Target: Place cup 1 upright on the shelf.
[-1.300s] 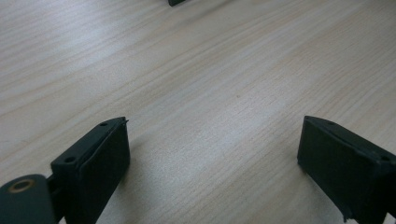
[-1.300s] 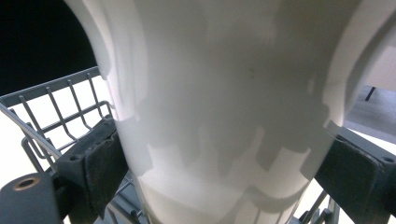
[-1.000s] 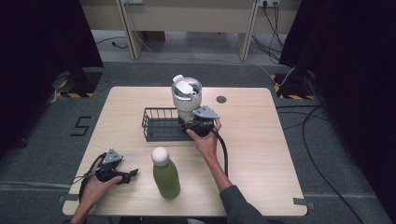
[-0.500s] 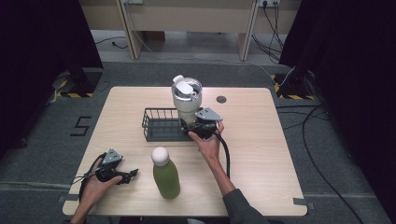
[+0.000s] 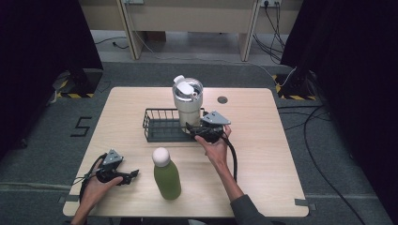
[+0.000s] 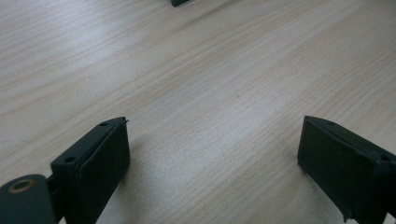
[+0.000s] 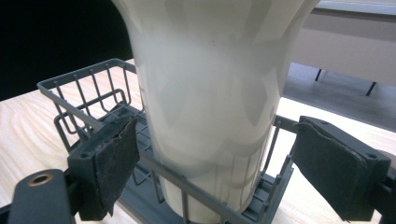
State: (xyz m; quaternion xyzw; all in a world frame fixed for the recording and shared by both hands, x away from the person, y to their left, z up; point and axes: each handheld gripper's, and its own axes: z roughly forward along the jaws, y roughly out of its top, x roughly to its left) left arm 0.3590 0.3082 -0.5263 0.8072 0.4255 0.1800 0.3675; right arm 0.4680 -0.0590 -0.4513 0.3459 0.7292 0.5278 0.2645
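Note:
A cream steel tumbler [image 5: 187, 99] with a white flip lid stands upright in the right end of a dark wire basket [image 5: 159, 126]. My right gripper [image 5: 191, 128] is open just outside the basket's near right corner. In the right gripper view the tumbler [image 7: 210, 88] rises close ahead between the spread pads [image 7: 114, 161], with the basket's wall [image 7: 84, 112] in front of them. A green bottle [image 5: 167, 176] with a white cap stands near the front edge. To its left, my left gripper [image 5: 133, 175] rests open over bare wood [image 6: 215, 135].
The light wooden table [image 5: 281, 164] has a small round grommet [image 5: 222, 100] at the back right. The right gripper's black cable [image 5: 233, 159] runs along the forearm. Dark floor with cables surrounds the table, and a bench stands beyond it.
My right gripper has eased back a little toward the person, away from the tumbler. The left gripper, the bottle and the basket have stayed put.

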